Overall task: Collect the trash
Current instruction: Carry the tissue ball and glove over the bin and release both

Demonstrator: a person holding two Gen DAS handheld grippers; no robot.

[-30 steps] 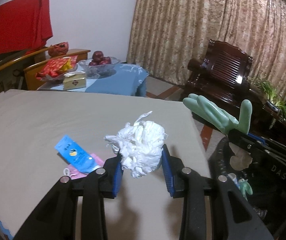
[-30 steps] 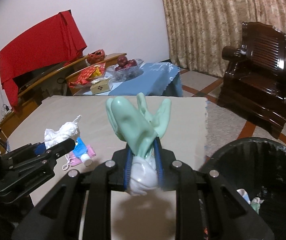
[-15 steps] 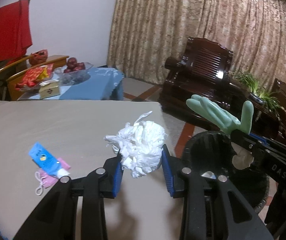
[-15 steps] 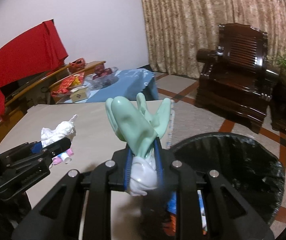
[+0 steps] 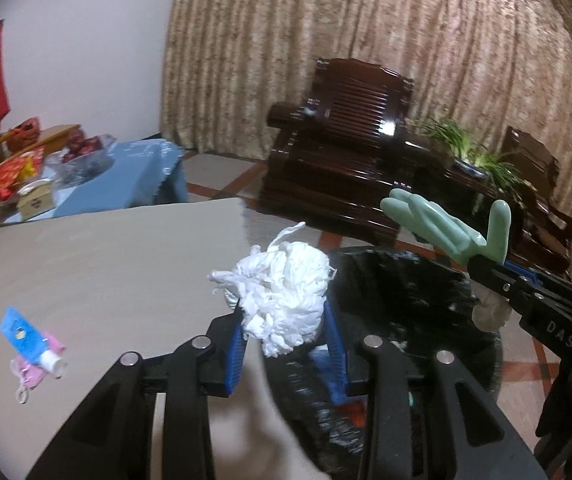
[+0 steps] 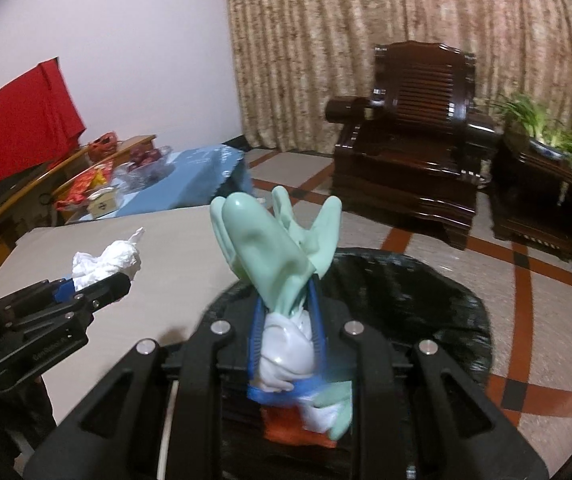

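Trash first: left hand-held gripper [image 5: 286,344] squeezes the white paper wad [image 5: 282,300] by the black bin [image 6: 426,292]; right hand-held gripper [image 6: 286,340] pinches the green glove [image 6: 270,248] above it. Move both over the middle, then let go.

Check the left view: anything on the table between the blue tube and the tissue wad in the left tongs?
Nothing. In the left wrist view the table is bare between the tube and the wad.

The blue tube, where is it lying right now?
In the left wrist view the blue tube lies at the lower left on the beige table, resting on something pink, well left of the left gripper and the bin.
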